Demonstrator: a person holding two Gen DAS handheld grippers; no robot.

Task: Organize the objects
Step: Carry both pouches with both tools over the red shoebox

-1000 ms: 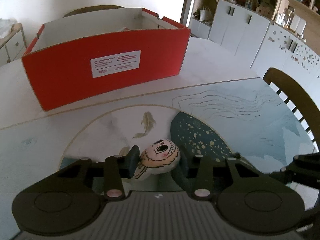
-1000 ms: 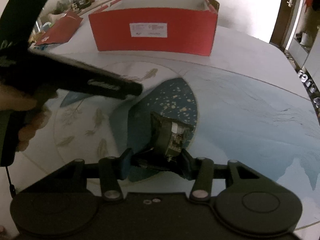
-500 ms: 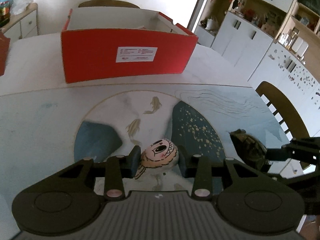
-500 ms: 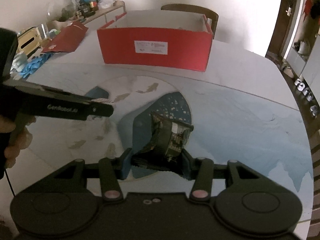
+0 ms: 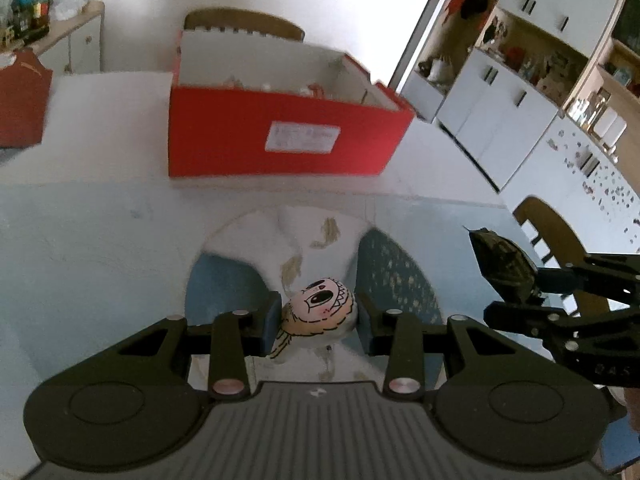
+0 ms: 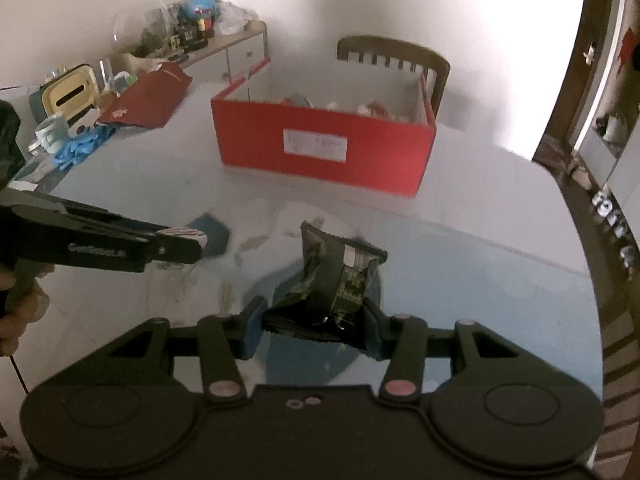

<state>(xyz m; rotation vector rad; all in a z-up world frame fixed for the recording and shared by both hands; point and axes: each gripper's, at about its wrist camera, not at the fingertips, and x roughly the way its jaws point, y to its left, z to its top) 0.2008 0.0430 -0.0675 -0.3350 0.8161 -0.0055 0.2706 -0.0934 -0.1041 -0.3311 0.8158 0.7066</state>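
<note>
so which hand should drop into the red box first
Probably left, though it's close. The left gripper holds the toy almost squarely in front of the box. The right gripper, shut on the packet, sits further to the side, as the left view shows.

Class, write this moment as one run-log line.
left gripper: shut on face toy | right gripper: shut on dark packet | red box: open, ahead
</note>
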